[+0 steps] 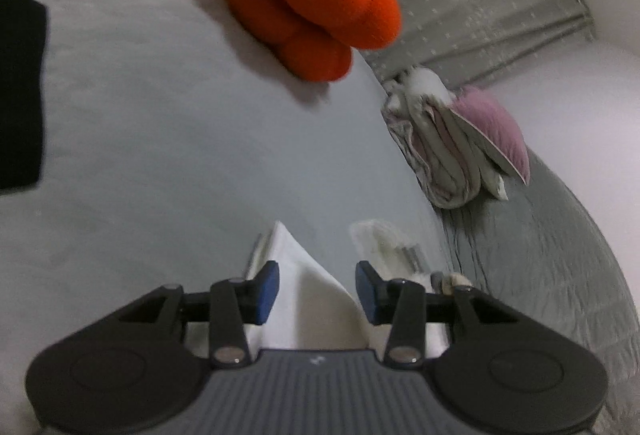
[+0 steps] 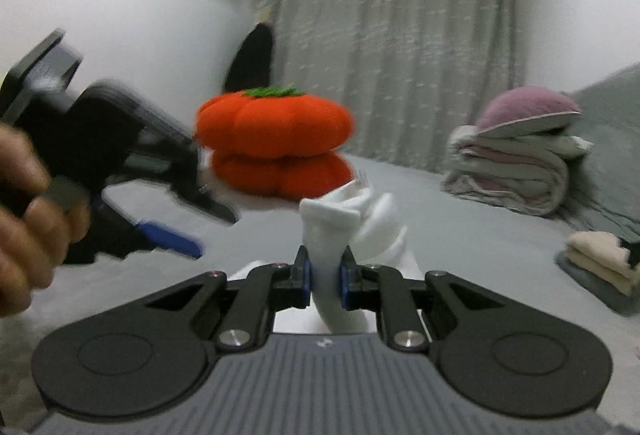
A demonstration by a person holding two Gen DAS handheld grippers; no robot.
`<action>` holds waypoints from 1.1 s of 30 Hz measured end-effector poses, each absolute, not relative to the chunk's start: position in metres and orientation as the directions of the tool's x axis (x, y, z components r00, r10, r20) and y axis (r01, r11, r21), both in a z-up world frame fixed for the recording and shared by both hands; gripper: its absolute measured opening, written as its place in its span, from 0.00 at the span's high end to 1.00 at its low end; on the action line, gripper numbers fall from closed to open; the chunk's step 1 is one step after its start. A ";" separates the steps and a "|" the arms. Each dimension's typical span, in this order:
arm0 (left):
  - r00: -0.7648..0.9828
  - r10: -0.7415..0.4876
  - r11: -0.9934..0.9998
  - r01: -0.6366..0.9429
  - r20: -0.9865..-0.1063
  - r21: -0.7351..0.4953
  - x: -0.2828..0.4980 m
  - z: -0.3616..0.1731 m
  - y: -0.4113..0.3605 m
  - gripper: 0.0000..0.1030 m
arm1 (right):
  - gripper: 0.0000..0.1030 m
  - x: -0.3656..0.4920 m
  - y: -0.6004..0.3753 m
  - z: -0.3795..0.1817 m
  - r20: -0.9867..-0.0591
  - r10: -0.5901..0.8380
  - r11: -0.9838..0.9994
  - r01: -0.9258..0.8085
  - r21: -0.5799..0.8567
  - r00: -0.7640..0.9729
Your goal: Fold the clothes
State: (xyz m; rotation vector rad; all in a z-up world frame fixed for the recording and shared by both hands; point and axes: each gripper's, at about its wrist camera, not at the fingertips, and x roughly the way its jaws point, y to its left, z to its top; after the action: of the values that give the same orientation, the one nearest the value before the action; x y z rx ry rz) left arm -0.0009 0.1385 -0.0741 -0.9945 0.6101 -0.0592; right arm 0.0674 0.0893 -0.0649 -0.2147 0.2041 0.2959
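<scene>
Right gripper (image 2: 325,277) clamped on white cloth (image 2: 328,235); left gripper (image 1: 317,291) released, cloth between its pads untouched. No readable writing.

Cushion (image 2: 274,139) on bed (image 2: 400,203), probably before curtain (image 2: 400,55)

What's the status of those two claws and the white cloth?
Right claw clamped on bunched white cloth. Left claw open, cloth between pads, not pinched. Orange plush pumpkin cushion ahead, clear.
</scene>
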 end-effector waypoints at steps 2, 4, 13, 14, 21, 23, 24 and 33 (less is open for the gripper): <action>0.824 -0.317 0.558 -0.237 -0.469 -0.795 0.000 -0.076 0.141 0.59 | 0.85 0.070 0.108 -0.073 -0.260 0.280 0.915 -0.339 -0.221 0.924; 0.814 -0.327 0.556 -0.245 -0.480 -0.794 -0.001 -0.079 0.142 0.59 | 0.85 0.071 0.123 -0.085 -0.299 0.278 0.892 -0.361 -0.271 0.913; 0.799 -0.344 0.554 -0.251 -0.493 -0.794 0.001 -0.081 0.141 0.55 | 0.84 0.079 0.141 -0.102 -0.394 0.243 0.827 -0.402 -0.394 0.886; 0.797 -0.351 0.560 -0.242 -0.492 -0.792 0.003 -0.081 0.139 0.53 | 0.84 0.082 0.144 -0.105 -0.416 0.234 0.817 -0.409 -0.407 0.879; 0.784 -0.430 0.596 -0.127 -0.449 -0.793 0.010 -0.079 0.128 0.50 | 0.82 0.093 0.143 -0.111 -0.451 0.224 0.799 -0.428 -0.423 0.864; 0.783 -0.428 0.595 -0.132 -0.451 -0.793 0.012 -0.077 0.134 0.50 | 0.79 0.096 0.138 -0.109 -0.456 0.247 0.811 -0.439 -0.386 0.855; 0.775 -0.420 0.612 -0.142 -0.472 -0.778 0.013 -0.076 0.137 0.50 | 0.78 0.097 0.133 -0.107 -0.458 0.268 0.821 -0.449 -0.352 0.848; 0.728 -0.399 0.721 -0.126 -0.557 -0.681 0.010 -0.076 0.124 0.47 | 0.28 0.086 0.079 -0.065 -0.394 0.456 0.833 -0.539 -0.126 0.798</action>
State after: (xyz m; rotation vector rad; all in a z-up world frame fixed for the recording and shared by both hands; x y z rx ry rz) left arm 0.0100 0.1242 -0.0758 -0.7666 0.7563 -0.1679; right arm 0.0860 0.0792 -0.0652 -0.2379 0.3608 0.5394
